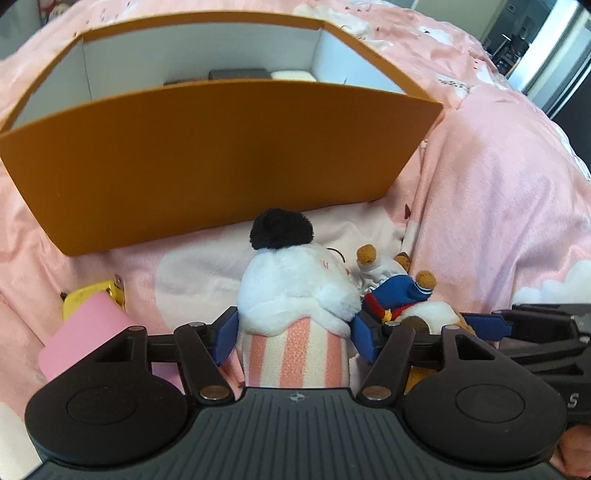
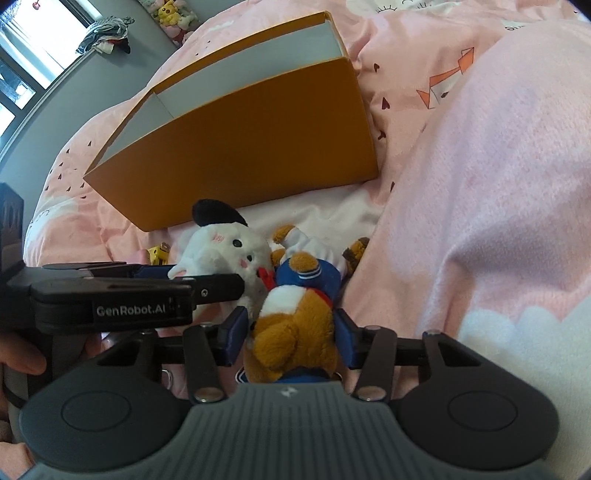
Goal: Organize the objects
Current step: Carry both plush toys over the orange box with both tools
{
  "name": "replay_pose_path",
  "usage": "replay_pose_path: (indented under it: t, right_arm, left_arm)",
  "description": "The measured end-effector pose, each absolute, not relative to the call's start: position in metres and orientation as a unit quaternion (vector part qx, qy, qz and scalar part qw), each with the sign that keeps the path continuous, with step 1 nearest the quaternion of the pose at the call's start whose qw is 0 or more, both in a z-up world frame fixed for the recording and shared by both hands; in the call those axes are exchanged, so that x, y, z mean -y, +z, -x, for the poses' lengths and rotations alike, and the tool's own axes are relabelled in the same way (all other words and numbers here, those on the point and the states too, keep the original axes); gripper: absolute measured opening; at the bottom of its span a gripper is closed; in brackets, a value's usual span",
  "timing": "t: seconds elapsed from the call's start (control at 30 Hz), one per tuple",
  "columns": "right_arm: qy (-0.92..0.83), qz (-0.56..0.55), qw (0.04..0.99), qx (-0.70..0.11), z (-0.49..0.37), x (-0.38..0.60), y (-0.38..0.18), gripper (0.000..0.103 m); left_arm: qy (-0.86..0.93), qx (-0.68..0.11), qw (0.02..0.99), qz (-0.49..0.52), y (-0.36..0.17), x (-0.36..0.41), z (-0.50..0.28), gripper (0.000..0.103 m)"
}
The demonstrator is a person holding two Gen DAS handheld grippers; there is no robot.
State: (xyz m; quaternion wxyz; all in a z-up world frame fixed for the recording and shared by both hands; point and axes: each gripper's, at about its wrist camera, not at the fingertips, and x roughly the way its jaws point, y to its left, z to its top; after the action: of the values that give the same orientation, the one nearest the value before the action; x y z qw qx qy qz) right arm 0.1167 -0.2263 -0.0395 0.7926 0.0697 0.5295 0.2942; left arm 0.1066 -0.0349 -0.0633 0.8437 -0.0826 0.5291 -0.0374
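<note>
Left gripper (image 1: 291,332) clamped on white plush (image 1: 295,291) (head toward orange box (image 1: 221,155)); right gripper (image 2: 291,328) on brown plush (image 2: 295,325).

Pink bedspread (image 1: 487,177) fills most of both views, rumpled, w/ a big fold rising at 3 o'clock in the right wrist view. Prints on it: white clouds (image 2: 498,332) at 4 o'clock, orange origami-style fox (image 2: 447,83) at 1 o'clock, small dark hearts (image 2: 384,105) just left of it. Right wrist view, 10–11 o'clock: bright window (image 2: 22,55), grey wall (image 2: 74,85) under it, heap of dark & striped clothes (image 2: 107,35) on the ledge. Approx 12 o'clock: yellow soft toy (image 2: 166,14) among other far-off toys, too small to tell apart. Left wrist view, 1–2 o'clock: dim room beyond the bed w/ a pale upright door frame (image 1: 554,48), blurred.
</note>
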Motion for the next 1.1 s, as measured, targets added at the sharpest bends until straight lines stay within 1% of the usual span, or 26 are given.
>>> replay_pose_path:
  t: [0.17, 0.33, 0.57, 0.7, 0.83, 0.97, 1.1]
  right_arm:
    - [0.296, -0.086, 0.794, -0.524, -0.117, 0.231, -0.035, 0.047]
    - [0.307, -0.122, 0.790, -0.516, -0.120, 0.239, -0.022, 0.046]
    - [0.330, -0.146, 0.810, -0.461, -0.128, 0.242, 0.034, 0.046]
    - [0.351, -0.155, 0.819, -0.427, -0.146, 0.235, 0.070, 0.046]
    - [0.374, -0.157, 0.822, -0.399, -0.170, 0.215, 0.099, 0.046]
    - [0.378, -0.160, 0.822, -0.394, -0.202, 0.190, 0.106, 0.046]
    - [0.368, -0.156, 0.822, -0.405, -0.232, 0.167, 0.095, 0.046]
  left_arm:
    - [-0.039, -0.513, 0.849, 0.120, -0.056, 0.023, -0.097, 0.069]
    - [-0.047, -0.486, 0.857, 0.166, -0.032, 0.008, -0.086, 0.069]
    - [-0.058, -0.436, 0.872, 0.216, 0.020, -0.015, -0.081, 0.069]
    - [-0.062, -0.405, 0.883, 0.230, 0.054, -0.029, -0.093, 0.069]
    - [-0.054, -0.381, 0.893, 0.233, 0.076, -0.040, -0.116, 0.069]
    - [-0.029, -0.368, 0.900, 0.230, 0.080, -0.054, -0.140, 0.069]
    - [0.003, -0.378, 0.894, 0.241, 0.062, -0.072, -0.165, 0.069]
